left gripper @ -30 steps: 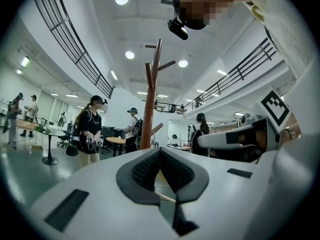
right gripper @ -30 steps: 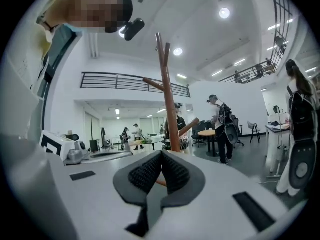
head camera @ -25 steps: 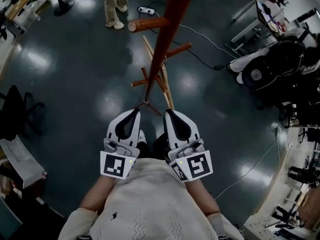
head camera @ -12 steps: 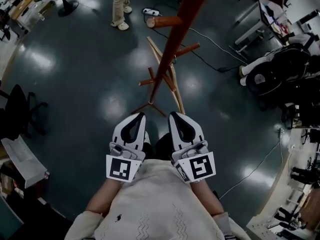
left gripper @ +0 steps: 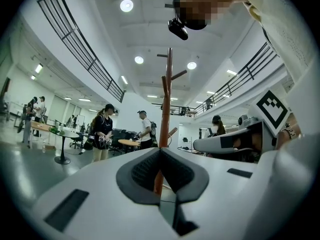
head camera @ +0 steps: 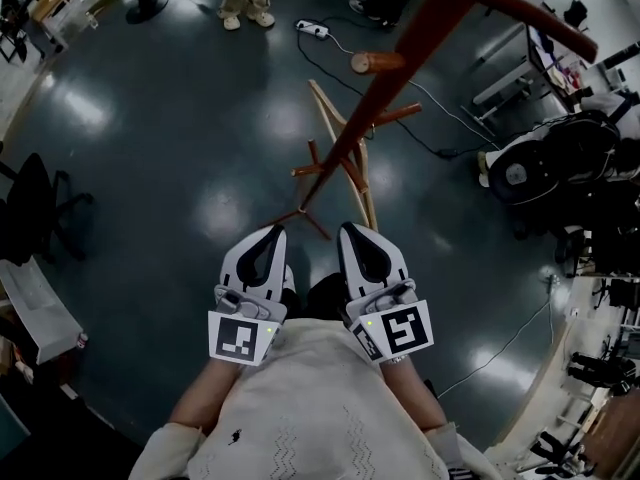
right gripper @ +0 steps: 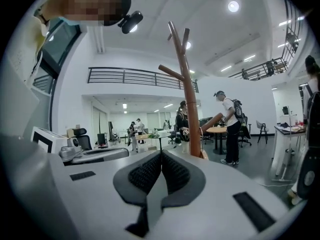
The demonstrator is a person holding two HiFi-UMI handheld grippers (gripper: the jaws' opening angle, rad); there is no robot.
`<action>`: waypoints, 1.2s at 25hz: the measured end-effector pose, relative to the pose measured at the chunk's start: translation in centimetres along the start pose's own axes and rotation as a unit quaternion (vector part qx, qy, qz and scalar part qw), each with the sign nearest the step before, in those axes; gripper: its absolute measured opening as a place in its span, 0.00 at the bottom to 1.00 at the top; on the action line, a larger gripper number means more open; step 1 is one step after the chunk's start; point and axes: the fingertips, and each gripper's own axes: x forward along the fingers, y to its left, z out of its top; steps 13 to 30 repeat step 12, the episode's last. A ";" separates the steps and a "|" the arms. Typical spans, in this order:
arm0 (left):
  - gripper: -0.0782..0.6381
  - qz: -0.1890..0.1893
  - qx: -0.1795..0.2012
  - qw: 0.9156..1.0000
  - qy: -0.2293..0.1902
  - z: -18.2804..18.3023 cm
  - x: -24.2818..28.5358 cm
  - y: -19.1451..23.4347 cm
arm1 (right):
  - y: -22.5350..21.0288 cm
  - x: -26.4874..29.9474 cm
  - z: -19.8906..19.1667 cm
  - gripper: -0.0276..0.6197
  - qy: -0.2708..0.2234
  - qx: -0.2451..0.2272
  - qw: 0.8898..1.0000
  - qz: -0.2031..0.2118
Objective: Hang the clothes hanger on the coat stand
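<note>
The dark, glossy floor (head camera: 150, 168) of an open office lies below me in the head view, and the reddish coat stand (head camera: 370, 118) climbs from its foot toward my head. The pale wooden clothes hanger (head camera: 326, 105) is down low by the stand's foot, on none of its pegs (lying or leaning, I cannot tell). My left gripper (head camera: 270, 233) and right gripper (head camera: 350, 230) point side by side at the stand's foot, just short of it, both held close to my chest. A white power strip (head camera: 313, 28) lies on the floor beyond the stand.

In the left gripper view my jaws are pressed together with nothing between them, and the stand's pole rises straight behind their seam. Two people (left gripper: 102, 134) stand to the left of the stand, far back.

In the right gripper view the pads meet as well, empty. The stand rises just right of the seam, and a person with a backpack (right gripper: 230, 129) stands to the right of the stand at a round table (right gripper: 220, 130).
</note>
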 end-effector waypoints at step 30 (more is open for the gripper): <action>0.13 0.002 -0.001 1.000 -0.006 0.4 -1.0 2.0 | 2.0 1.5 0.5 0.07 -0.009 -0.007 1.000 -0.007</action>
